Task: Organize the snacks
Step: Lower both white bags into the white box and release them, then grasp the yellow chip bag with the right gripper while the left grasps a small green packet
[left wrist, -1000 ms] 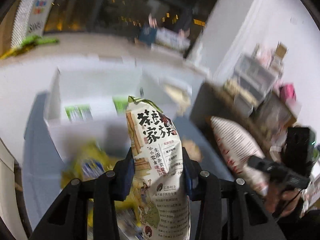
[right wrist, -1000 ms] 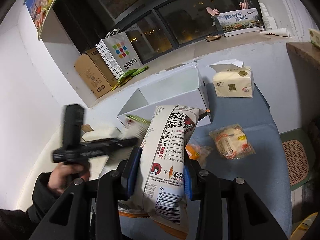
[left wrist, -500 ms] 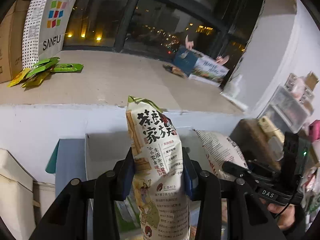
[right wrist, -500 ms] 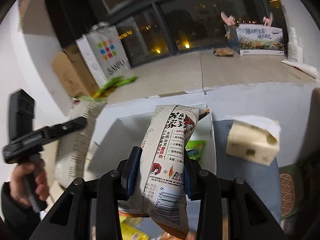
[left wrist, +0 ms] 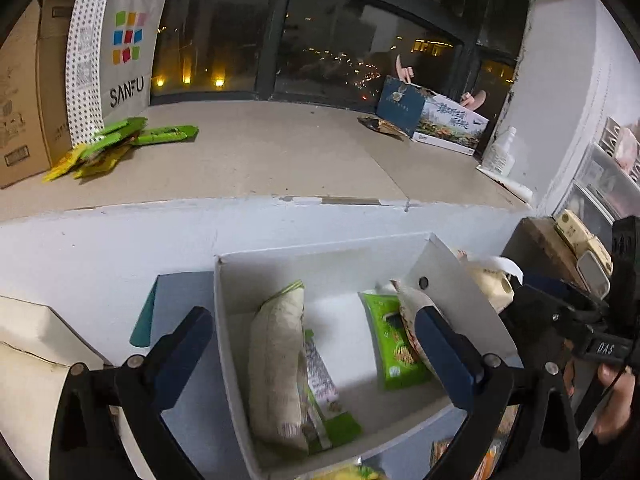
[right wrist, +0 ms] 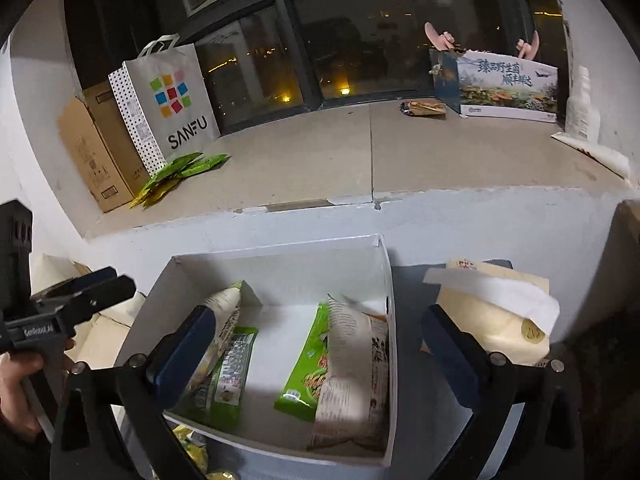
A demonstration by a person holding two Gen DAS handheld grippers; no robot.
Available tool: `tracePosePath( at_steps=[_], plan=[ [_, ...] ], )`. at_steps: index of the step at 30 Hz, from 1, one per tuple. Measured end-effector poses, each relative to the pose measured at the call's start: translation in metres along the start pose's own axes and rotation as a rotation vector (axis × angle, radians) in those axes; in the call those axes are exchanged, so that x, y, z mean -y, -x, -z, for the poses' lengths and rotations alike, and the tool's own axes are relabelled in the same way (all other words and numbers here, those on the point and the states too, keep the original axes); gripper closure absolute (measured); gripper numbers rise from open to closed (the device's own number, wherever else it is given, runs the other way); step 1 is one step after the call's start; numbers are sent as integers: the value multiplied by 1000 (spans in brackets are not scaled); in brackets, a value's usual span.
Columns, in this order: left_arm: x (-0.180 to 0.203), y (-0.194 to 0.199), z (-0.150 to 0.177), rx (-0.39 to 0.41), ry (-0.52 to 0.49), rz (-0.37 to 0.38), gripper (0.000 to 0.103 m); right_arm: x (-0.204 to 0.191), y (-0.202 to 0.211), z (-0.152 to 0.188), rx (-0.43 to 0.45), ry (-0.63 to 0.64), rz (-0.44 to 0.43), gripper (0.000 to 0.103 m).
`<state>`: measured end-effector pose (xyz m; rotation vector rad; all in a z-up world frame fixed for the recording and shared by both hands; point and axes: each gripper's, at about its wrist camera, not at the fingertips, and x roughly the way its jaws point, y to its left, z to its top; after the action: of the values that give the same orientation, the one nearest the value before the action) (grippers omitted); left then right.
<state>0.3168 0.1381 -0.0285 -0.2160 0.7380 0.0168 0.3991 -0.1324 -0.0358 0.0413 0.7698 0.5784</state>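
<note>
A white open box [left wrist: 320,258] [right wrist: 280,252] sits on the blue table below the window ledge. A beige snack bag [left wrist: 276,364] [right wrist: 222,312] stands against its left side, on green packets [left wrist: 324,396] [right wrist: 228,376]. A second beige snack bag [right wrist: 352,376] [left wrist: 408,304] lies at the right side beside a green packet [left wrist: 394,348] [right wrist: 308,368]. My left gripper [left wrist: 316,348] is open and empty, just above the box. My right gripper [right wrist: 320,344] is open and empty over the box too.
A tissue pack [right wrist: 496,316] [left wrist: 488,284] lies right of the box. Yellow and orange snack packets [left wrist: 352,472] [right wrist: 192,448] lie in front of it. The ledge holds a SANFU bag [left wrist: 116,52] [right wrist: 168,100], a cardboard box [right wrist: 92,152] and green sachets [left wrist: 120,140].
Both grippers held beige snack bags and carried them over the white box. Both have opened, and the two bags now lie in the box.
</note>
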Motion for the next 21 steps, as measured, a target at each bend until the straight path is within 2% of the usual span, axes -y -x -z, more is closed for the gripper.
tracePosePath(
  at_steps=[3,6,9,11,17,21],
  plan=[
    [8,30,15,29,-33,0,0,-7,17,9,9,28,-9,0],
    [18,68,38,73,-64,35,0,-14,42,22,35,75,-28,0],
    [30,108,74,114,-97,62,0,-21,77,44,79,105,-65,0],
    [34,125,99,115,-98,78,0,-23,98,61,91,110,-101,0],
    [41,155,176,125,-84,105,0,-25,145,134,88,79,-198,0],
    [42,155,212,86,-44,122,0,-27,155,179,54,36,-267,0]
  ],
)
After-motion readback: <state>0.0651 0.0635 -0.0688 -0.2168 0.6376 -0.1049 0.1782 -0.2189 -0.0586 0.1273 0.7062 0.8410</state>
